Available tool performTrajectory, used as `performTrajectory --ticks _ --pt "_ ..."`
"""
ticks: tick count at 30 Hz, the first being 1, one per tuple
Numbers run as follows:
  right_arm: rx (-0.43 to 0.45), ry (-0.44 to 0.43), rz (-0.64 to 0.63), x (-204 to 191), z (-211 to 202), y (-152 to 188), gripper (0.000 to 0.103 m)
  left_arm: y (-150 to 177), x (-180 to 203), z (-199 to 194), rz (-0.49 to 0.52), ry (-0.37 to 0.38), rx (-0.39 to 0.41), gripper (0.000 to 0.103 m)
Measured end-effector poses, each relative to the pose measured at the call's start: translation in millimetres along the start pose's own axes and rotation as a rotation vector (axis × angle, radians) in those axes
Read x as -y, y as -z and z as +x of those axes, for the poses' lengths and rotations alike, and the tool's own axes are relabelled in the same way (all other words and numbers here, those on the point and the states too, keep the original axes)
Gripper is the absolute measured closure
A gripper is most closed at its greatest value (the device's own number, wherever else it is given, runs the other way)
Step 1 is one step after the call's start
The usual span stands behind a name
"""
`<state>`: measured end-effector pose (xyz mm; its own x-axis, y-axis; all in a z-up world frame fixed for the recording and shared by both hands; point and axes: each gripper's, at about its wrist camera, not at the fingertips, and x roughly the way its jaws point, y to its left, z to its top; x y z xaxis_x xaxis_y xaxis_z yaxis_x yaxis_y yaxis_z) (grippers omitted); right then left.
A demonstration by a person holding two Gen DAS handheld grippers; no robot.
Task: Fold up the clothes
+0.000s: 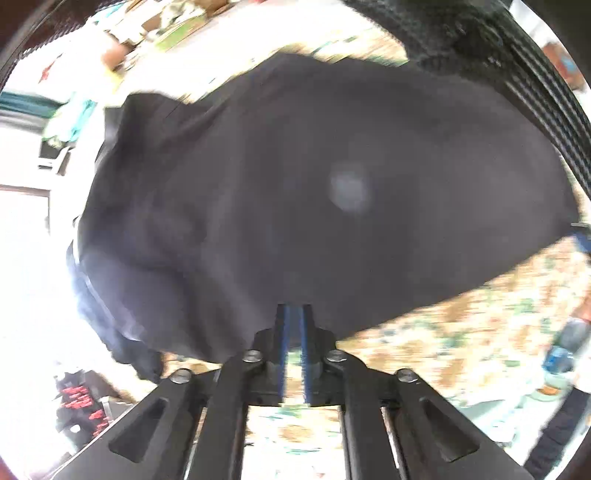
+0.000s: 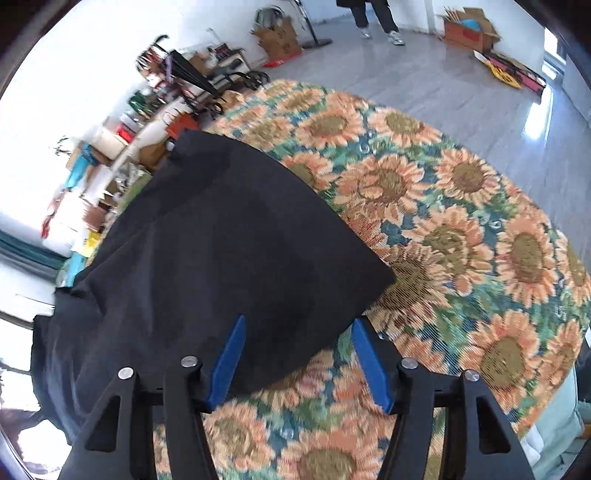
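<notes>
A black garment [image 1: 314,192] lies across a table covered with a sunflower-patterned cloth [image 1: 461,332]. In the left wrist view my left gripper [image 1: 294,308] has its blue-padded fingers nearly together, pinching the near edge of the black garment; the view is blurred. In the right wrist view the same black garment [image 2: 221,251] lies folded over on the left of the sunflower cloth [image 2: 461,206]. My right gripper [image 2: 297,325] is open, its blue fingers [image 2: 229,354] spread around the garment's near corner and holding nothing.
A cluttered shelf with boxes and bags [image 2: 122,147] runs along the wall left of the table. Cardboard boxes [image 2: 469,27] stand on the grey floor behind. A person's legs [image 2: 376,18] show at the back. A black woven strap [image 1: 535,74] crosses the left view's upper right.
</notes>
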<state>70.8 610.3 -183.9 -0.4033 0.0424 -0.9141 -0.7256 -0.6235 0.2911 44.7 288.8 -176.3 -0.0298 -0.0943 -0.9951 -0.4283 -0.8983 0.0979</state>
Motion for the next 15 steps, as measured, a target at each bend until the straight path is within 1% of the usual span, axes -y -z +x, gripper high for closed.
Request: performTrajectory --ticks 1,2,3,4,5,6,7,8,9,10,11,13,15 --pt "-0.008 0.004 0.02 2.2 5.3 -1.4 0.053 -0.5 7.8 -5.7 0.0 0.023 0.009 0.046" --pt "-0.006 -0.017 0.054 6.6 7.5 -1.7 0.058 -2.0 17.7 -11.5 -0.002 0.049 0.026 0.038" --pt "-0.005 -0.038 0.088 10.9 9.7 -2.0 0.059 -27.1 -16.5 -21.2 -0.005 0.071 0.038 0.032" --pt "-0.003 -0.059 0.122 15.2 11.9 -2.3 0.065 -40.3 -33.1 -22.7 -0.015 0.099 0.032 0.032" --pt "0.003 -0.075 0.136 17.2 12.6 -3.0 0.073 -39.4 -25.2 -18.3 -0.028 0.13 0.018 0.032" --pt "0.016 -0.077 0.113 15.0 10.4 -4.1 0.081 -38.5 -17.3 -14.0 -0.041 0.162 0.005 0.032" --pt "0.033 -0.061 0.074 10.4 6.2 -3.9 0.09 -53.5 2.1 -17.2 -0.051 0.193 -0.005 0.032" --pt "0.065 -0.041 0.014 2.9 -1.7 -0.9 0.092 -77.4 27.9 -24.8 -0.059 0.225 -0.013 0.032" --pt "0.111 -0.036 -0.05 -5.3 -13.6 5.2 0.095 -93.1 41.3 -25.3 -0.064 0.248 -0.014 0.032" --pt "0.162 -0.047 -0.106 -13.4 -28.5 14.1 0.098 -101.5 48.4 -24.0 -0.069 0.268 -0.009 0.032" --pt "0.199 -0.058 -0.156 -21.0 -41.0 23.5 0.099 -109.4 63.7 -23.6 -0.072 0.3 -0.001 0.032" --pt "0.231 -0.079 -0.242 -35.2 -58.5 45.8 0.1 -138.6 110.0 -19.3 -0.063 0.373 0.006 0.032" --pt "0.266 -0.104 -0.336 -47.2 -74.6 71.7 0.1 -152.9 158.2 -21.2 -0.01 0.432 0.007 0.032"
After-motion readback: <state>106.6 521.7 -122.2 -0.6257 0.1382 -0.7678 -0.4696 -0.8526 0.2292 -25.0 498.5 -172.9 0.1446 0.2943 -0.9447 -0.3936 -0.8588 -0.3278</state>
